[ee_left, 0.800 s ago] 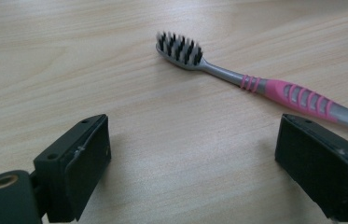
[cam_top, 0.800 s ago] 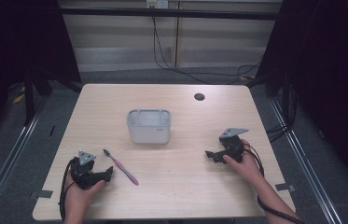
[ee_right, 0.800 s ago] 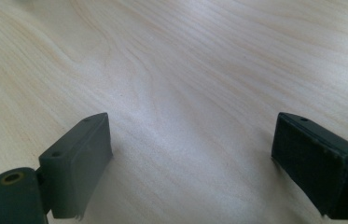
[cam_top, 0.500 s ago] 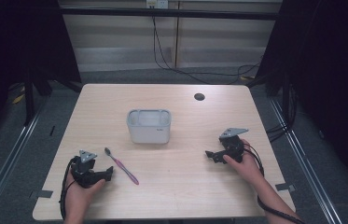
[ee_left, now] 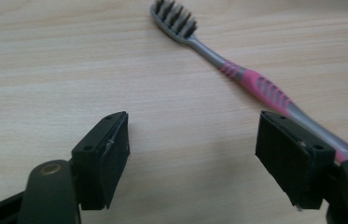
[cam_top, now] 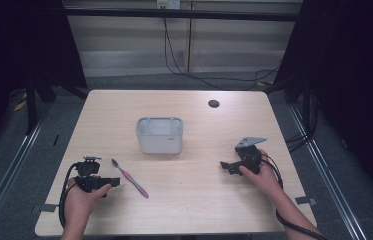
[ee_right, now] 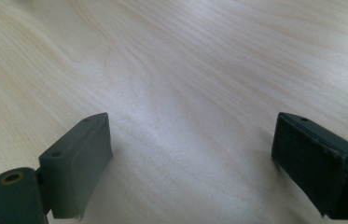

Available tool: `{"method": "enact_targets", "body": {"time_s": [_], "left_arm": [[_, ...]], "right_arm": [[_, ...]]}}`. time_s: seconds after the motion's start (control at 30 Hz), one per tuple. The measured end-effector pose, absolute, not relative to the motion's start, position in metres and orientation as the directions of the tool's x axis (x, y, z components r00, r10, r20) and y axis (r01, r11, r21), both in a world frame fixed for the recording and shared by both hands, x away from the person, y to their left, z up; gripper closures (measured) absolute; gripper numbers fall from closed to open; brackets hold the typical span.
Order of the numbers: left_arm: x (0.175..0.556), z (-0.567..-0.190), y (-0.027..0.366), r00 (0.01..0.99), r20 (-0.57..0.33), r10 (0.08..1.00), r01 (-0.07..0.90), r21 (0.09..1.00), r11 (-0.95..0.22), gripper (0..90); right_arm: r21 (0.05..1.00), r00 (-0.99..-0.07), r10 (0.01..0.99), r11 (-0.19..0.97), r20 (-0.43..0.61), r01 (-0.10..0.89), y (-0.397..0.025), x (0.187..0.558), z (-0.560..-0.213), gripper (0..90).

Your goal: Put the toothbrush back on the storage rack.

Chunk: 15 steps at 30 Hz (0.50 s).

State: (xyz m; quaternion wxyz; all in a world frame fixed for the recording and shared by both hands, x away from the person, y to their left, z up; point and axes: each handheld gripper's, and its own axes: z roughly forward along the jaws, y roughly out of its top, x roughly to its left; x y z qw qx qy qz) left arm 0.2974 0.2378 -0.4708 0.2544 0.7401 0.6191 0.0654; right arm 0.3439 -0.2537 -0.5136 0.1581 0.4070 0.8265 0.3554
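A pink and grey toothbrush (cam_top: 129,178) lies flat on the wooden table (cam_top: 184,210), bristles toward the far side. In the left gripper view the toothbrush (ee_left: 237,72) runs diagonally, its handle end passing behind the right jaw. My left gripper (cam_top: 116,181) rests low on the table just left of the handle, open, nothing between its jaws (ee_left: 199,158). My right gripper (cam_top: 224,166) sits at the right of the table, open over bare wood (ee_right: 190,163). A grey-white rectangular tub (cam_top: 159,134) stands in the middle of the table.
A small dark round grommet (cam_top: 213,103) is set in the table near its far edge. Cables trail from both grippers toward the front edge. Metal rails and dark floor flank the table on both sides.
The left gripper has slid a little toward the front edge and nearer the toothbrush handle. The right gripper and the toothbrush have stayed in place.
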Motion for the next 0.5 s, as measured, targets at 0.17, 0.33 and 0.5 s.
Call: {"method": "enact_targets", "body": {"time_s": [0.17,0.33,0.5], "left_arm": [[0.305,-0.463,0.228,0.222,-0.249,0.943,0.906,0.41,-0.105,30.2],[0.312,-0.459,0.22,0.214,-0.27,0.939,0.916,0.389,-0.097,32.6],[0.315,-0.459,0.216,0.214,-0.274,0.938,0.921,0.377,-0.1,33.2]], "right_arm": [[0.716,-0.619,0.785,0.416,0.028,0.56,-0.254,0.344,-0.514,11.4],[0.716,-0.619,0.785,0.416,0.028,0.56,-0.254,0.344,-0.514,11.4],[0.716,-0.619,0.785,0.416,0.028,0.56,-0.254,0.344,-0.514,11.4]]}}
